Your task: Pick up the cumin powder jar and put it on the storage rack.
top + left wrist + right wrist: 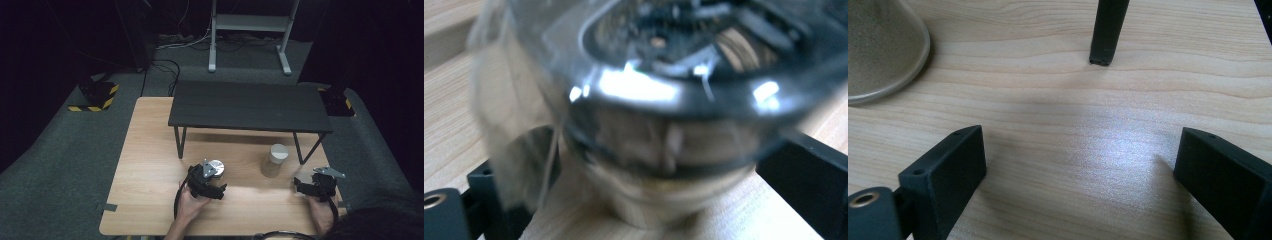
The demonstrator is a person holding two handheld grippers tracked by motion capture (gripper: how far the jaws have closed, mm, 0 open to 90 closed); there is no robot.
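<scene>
We've got the near jar (pixel 216 169), silver lid, clear glass w/ pale fill, sitting mid-counter toward the near edge, between the left gripper (pixel 212 176)'s fingers. In the left gripper view the jar (pixel 659 125) is blurred and very close; fingers (pixel 809 175) flank it, but whether they actually press the glass we can't tell. To do this well: center the jar btw the fingers, grip below the lid on the straight wall, close evenly, keep it upright, lift slow.

Right gripper (pixel 306 184) rests by the near right corner, fingers (pixel 948 170) spread wide, nothing btw them.

Count: 2 jars, the other (pixel 274 160) further right by the black shelf (pixel 247 106)'s right leg; 1 shelf; 2 grippers; 1 counter (pixel 150 165).
</scene>
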